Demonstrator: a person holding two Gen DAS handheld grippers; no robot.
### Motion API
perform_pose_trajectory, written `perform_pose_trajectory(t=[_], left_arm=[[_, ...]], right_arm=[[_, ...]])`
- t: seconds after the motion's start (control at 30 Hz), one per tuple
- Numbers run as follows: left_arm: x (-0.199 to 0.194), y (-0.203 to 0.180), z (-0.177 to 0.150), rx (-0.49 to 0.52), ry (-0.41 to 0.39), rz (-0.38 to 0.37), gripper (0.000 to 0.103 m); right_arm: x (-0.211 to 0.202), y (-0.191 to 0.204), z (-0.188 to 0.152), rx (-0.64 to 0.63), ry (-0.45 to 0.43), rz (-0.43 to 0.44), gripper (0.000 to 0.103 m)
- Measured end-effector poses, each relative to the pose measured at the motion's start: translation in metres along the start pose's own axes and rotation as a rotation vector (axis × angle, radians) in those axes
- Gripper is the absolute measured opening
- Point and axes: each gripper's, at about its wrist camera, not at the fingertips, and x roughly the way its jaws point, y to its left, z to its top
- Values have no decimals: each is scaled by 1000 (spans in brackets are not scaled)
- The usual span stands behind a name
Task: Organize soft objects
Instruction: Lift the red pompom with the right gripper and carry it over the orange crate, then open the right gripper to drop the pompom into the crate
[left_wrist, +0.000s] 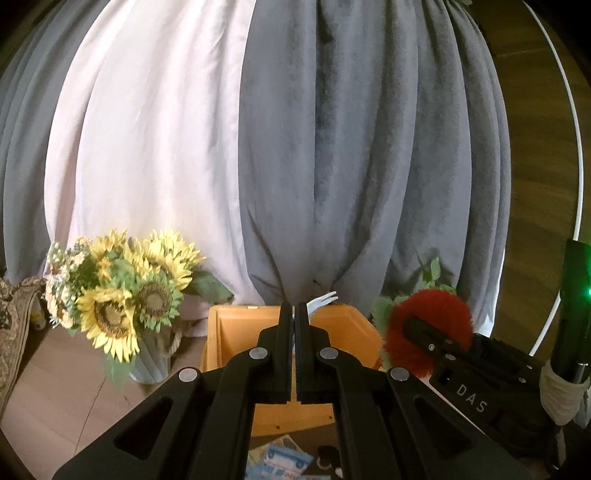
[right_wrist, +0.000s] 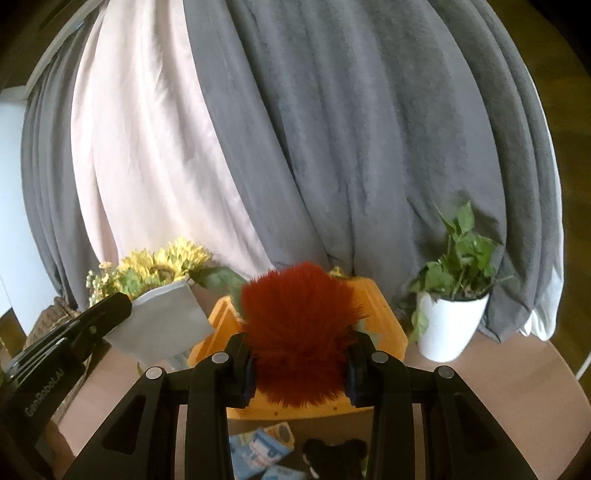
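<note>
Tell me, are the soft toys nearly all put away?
Not yet, I think. The orange box is only partly visible, so I can't tell what's inside. In hand: the right gripper holds a red fluffy toy above the box, and the left gripper pinches a pale cloth. Left: a blue printed piece and a black toy lie on the table.

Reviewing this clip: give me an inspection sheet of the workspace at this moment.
Surface: brown tabletop.
Job's things: red furry toy held above the orange box; pale grey cloth held beside the box; blue printed items and a black plush lie in front of the box.
Clutter: sunflower bouquet in a vase; potted plant in a white pot.
Grippers: right gripper clamps the toy; left gripper is shut on the cloth.
Cables: nothing seen.
Surroundings: grey and pale curtains behind.
</note>
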Motion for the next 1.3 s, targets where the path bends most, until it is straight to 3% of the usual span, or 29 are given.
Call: perform_pose_trajectory(t=[0.43, 1.13, 1.3], left_arm=[[64, 11, 16, 24, 20, 21, 3], [156, 18, -13, 32, 187, 29, 3], [167, 20, -22, 29, 234, 31, 22]], right_arm=[[57, -4, 23, -20, 3, 20, 37], [152, -27, 5, -14, 165, -9, 38], [171, -32, 0, 3, 232, -10, 46]])
